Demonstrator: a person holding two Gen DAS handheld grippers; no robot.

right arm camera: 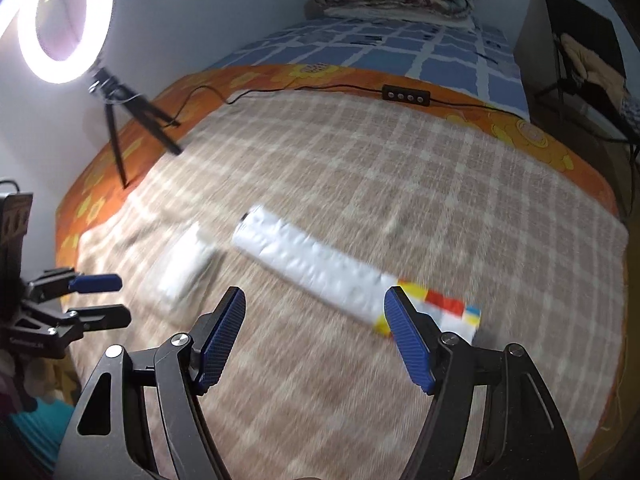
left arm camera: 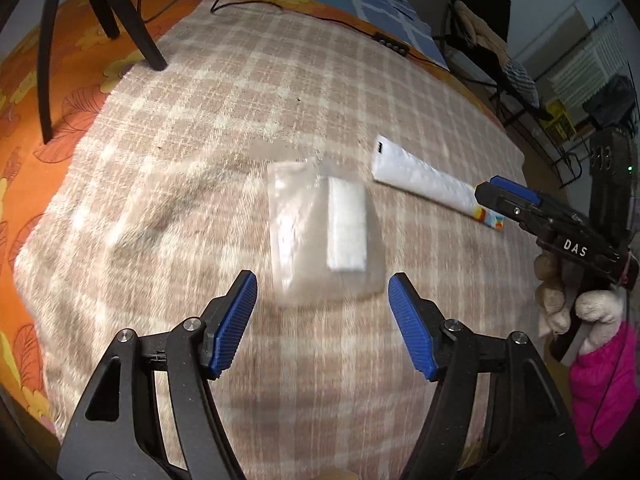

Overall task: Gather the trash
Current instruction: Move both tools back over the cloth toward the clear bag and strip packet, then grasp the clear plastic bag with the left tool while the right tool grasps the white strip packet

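Left tool (left arm camera: 322, 322) is spread wide w/ nothing between its blue pads, just short of a clear plastic bag (left arm camera: 320, 236) w/ a white folded piece inside, lying on the plaid blanket (left arm camera: 240, 120) on the bed. Right tool (right arm camera: 314, 336) also gapes wide, empty, over a long white wrapper (right arm camera: 320, 268) w/ red/yellow/blue print at its near end; print too blurred to read. Wrapper lies just right of the bag. From the left view, right tool's body reads "DAS". Ring light (right arm camera: 64, 20) on tripod stands at blanket's far-left edge.
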